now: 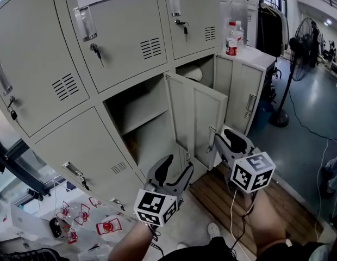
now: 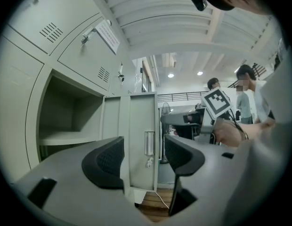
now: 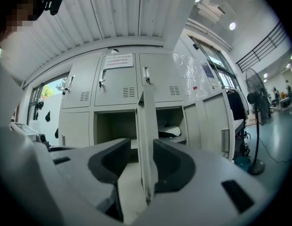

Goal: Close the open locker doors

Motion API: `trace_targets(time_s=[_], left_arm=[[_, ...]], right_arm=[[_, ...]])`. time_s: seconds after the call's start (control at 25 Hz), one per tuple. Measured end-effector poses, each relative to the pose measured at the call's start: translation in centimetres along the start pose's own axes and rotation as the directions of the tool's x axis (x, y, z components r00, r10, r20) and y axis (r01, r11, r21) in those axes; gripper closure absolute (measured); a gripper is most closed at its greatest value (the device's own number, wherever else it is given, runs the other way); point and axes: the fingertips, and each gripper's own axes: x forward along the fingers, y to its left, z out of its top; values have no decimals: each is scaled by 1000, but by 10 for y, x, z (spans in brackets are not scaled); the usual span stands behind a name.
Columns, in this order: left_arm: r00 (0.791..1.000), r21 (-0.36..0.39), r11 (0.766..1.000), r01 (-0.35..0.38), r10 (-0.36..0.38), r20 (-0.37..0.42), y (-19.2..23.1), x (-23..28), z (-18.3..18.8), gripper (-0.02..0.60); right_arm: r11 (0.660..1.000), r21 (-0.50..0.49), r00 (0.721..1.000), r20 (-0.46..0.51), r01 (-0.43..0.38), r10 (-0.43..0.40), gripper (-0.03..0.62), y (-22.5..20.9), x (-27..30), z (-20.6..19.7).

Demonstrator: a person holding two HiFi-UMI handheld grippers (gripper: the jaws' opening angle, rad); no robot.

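Locker doors (image 1: 197, 118): two are standing open in the bottom row of the locker bank (image 1: 76, 64), toward its right end. The middle door (image 1: 204, 110) is jutting out toward me, and its compartment is showing a bare shelf (image 1: 138, 119). The right-end door (image 1: 242, 88) is hanging open just beside it.

My left gripper (image 1: 176, 170) is hovering low in front of the middle compartment. Its fingers are spread wide, with nothing pinched; the door's handle (image 2: 149, 142) is showing beyond them.

My right gripper (image 1: 225, 141) is sitting at the middle door's free edge, fingers spread. The door's thin edge is standing between them, with a gap showing on the left side. I cannot tell whether the right pad (image 3: 172, 166) is touching it.
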Motion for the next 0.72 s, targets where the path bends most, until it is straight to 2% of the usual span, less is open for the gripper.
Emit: trace_targets(time_s=[0.2, 0.52, 0.64, 0.72], left_arm=[[1000, -16, 999, -31, 31, -2, 2, 15, -5, 316], [997, -19, 997, -81, 81, -18, 4, 39, -11, 316], [996, -22, 995, -93, 92, -20, 3, 44, -13, 316], [995, -22, 995, -98, 98, -21, 2, 46, -14, 316]], right_arm=[[998, -61, 1000, -6, 1, -2, 450, -16, 17, -2], [995, -41, 995, -33, -91, 90, 453, -24, 35, -15], [993, -36, 993, -35, -116, 115, 488, -25, 37, -17], [991, -42, 991, -35, -128, 126, 490, -25, 37, -17]])
